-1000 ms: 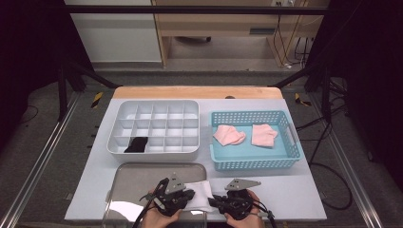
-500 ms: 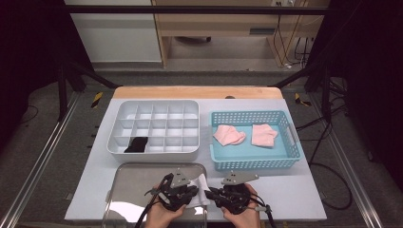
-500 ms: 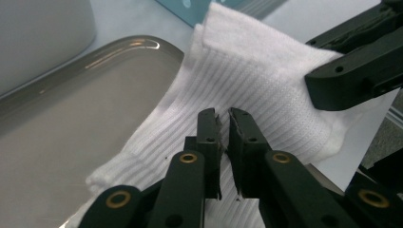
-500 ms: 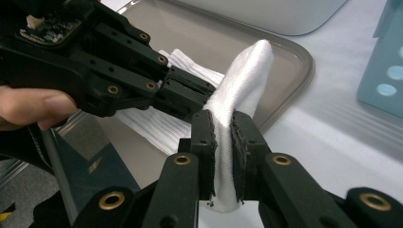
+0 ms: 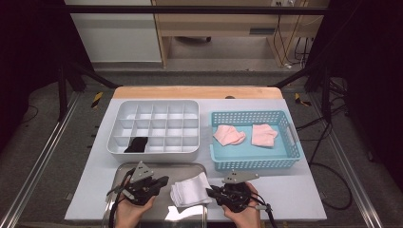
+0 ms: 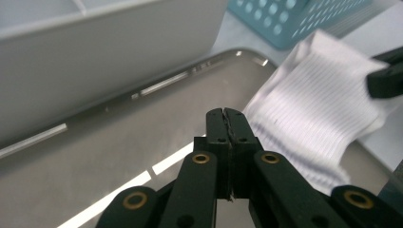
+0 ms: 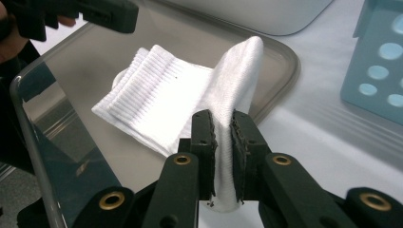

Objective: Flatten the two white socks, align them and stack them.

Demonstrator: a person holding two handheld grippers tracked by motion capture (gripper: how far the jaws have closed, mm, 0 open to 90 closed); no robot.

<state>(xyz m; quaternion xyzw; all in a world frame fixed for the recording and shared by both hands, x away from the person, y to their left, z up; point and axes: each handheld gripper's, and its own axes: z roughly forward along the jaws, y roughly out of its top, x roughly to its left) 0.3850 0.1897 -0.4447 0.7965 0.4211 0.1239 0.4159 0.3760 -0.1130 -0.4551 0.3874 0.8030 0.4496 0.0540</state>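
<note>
Item: white ribbed sock [image 5: 190, 190], folded, lying at the right end of the steel tray [image 5: 157, 167] on the near worktop [image 5: 304, 190], its right edge spilling over the tray rim.

Right claw [image 7: 222, 137]: your jaws are clamped on the sock's near edge, a fold of fabric standing up between them.

Left claw [image 6: 225, 118]: jaws pressed together on nothing, poised over bare tray just left of the sock.

Far side: white compartment organiser [image 5: 157, 128] with one dark sock [image 5: 137, 144] in a near-left cell; to its right a blue basket [image 5: 294, 142] holding two pink socks [image 5: 229, 135].

Risks, as judged: your grip takes only an edge, so a lift may unfold the sock or let it slip free. The loose layers may drag on the tray rim. Your left claw, being shut, cannot steady anything until you open it.
</note>
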